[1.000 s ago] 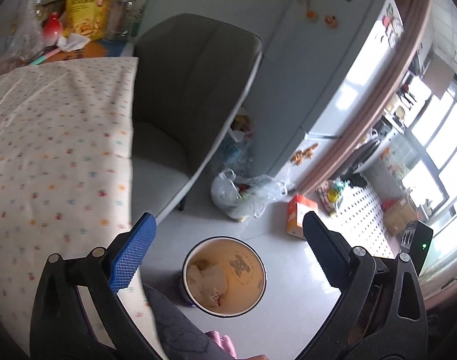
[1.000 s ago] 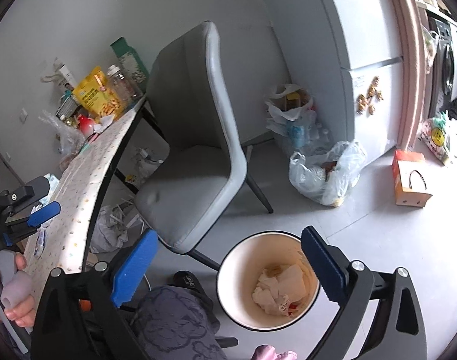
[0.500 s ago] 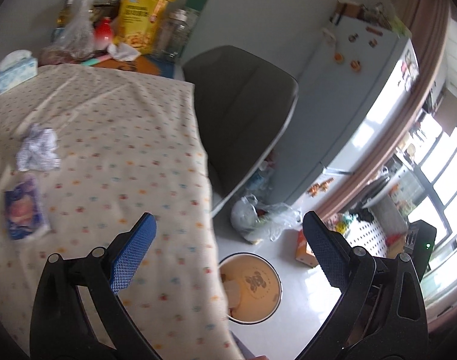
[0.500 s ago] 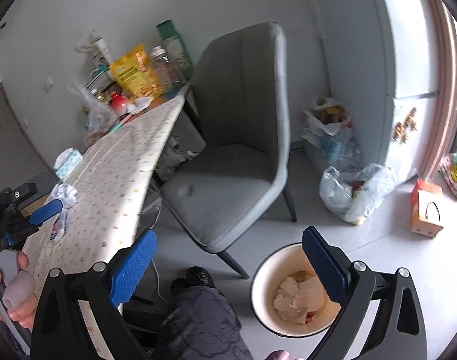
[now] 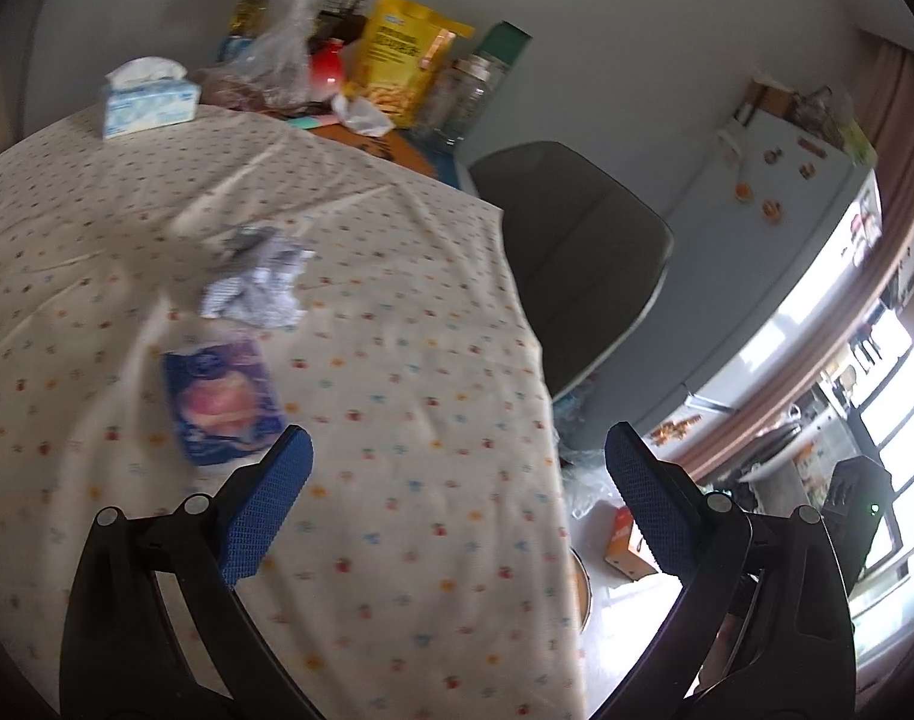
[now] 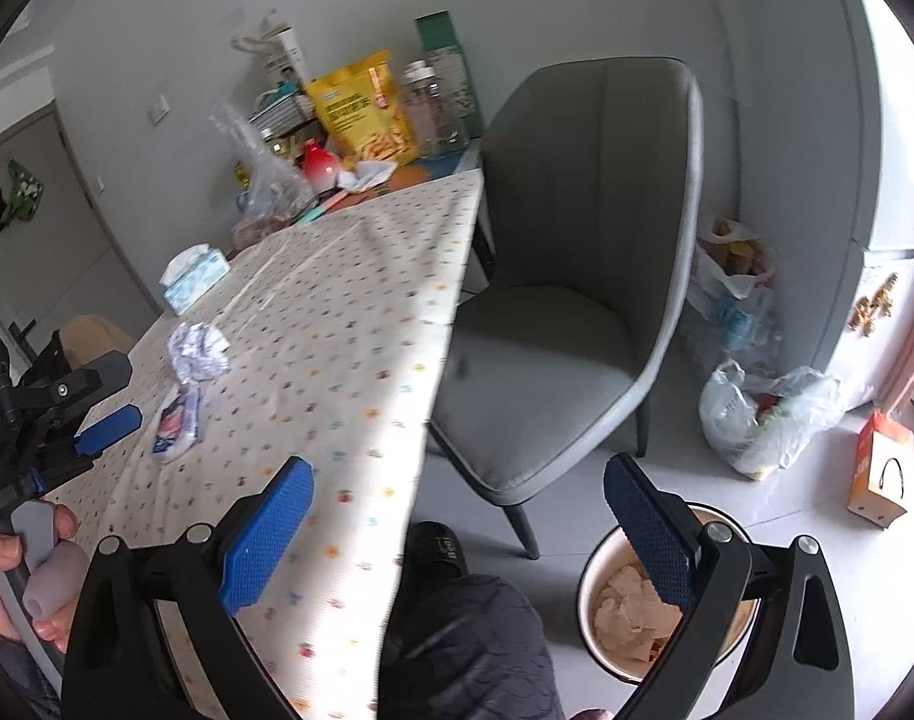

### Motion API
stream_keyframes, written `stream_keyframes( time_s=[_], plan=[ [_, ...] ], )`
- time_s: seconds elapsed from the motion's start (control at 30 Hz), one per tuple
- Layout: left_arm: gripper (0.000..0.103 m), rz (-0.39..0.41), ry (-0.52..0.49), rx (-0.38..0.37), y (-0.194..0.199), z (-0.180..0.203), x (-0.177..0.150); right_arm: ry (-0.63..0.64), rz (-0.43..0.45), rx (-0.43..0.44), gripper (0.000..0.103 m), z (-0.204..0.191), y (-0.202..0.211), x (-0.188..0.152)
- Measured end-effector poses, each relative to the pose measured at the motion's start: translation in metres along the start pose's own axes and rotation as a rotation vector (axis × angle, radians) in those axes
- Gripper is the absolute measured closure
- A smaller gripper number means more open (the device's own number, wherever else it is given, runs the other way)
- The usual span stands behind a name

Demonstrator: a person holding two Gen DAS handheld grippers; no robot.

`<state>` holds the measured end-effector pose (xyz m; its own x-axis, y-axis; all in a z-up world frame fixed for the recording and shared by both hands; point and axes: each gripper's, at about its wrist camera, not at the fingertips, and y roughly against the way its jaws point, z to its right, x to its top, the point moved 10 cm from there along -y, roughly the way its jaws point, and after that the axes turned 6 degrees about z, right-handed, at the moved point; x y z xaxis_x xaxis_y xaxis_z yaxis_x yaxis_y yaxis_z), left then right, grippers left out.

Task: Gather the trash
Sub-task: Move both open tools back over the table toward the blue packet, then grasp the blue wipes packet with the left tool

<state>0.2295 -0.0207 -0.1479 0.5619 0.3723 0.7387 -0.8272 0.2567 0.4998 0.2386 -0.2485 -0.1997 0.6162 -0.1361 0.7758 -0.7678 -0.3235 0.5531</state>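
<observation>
Item 1: crumpled paper wad (image 5: pixel 254 287), lying loose on the dotted tabletop (image 5: pixel 397 396), toward the middle and well in from the chair-side edge.

Item 2: blue snack wrapper (image 5: pixel 220 402), flat on the cloth just beside the wad, on the near side.

Item 3: waste bin (image 6: pixel 649 606), set on the floor beside the chair-side edge; crumpled paper is seen inside, so it is judged to be the drop point.

Item 4: left gripper (image 5: pixel 457 468), spread wide and empty, touching nothing, hung over the tabletop with the wrapper just beyond its left pad; a pickup is judged to be intended.

Item 5: right gripper (image 6: pixel 457 501), likewise wide and empty, held above the tabletop's edge and the bin.
</observation>
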Motion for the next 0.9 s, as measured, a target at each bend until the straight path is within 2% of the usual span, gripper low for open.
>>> stream_keyframes(
  time_s=[0.3,0.53,0.6,0.9],
  plan=[
    [0.006,0.026,0.047,0.067,0.016,-0.048,0.006,0.086,-0.03,0.054,0.008,-0.054,-0.013,-0.004],
    [0.006,0.02,0.021,0.144,0.009,-0.068,0.008,0.107,-0.039,0.091,0.008,-0.084,-0.022,-0.004],
    [0.007,0.001,0.011,0.162,0.002,-0.072,0.006,0.112,-0.04,0.101,0.008,-0.089,-0.025,-0.006],
    [0.021,-0.061,0.005,0.261,-0.034,-0.084,-0.004,0.094,-0.051,0.108,0.008,-0.08,-0.035,-0.007]
  ],
)
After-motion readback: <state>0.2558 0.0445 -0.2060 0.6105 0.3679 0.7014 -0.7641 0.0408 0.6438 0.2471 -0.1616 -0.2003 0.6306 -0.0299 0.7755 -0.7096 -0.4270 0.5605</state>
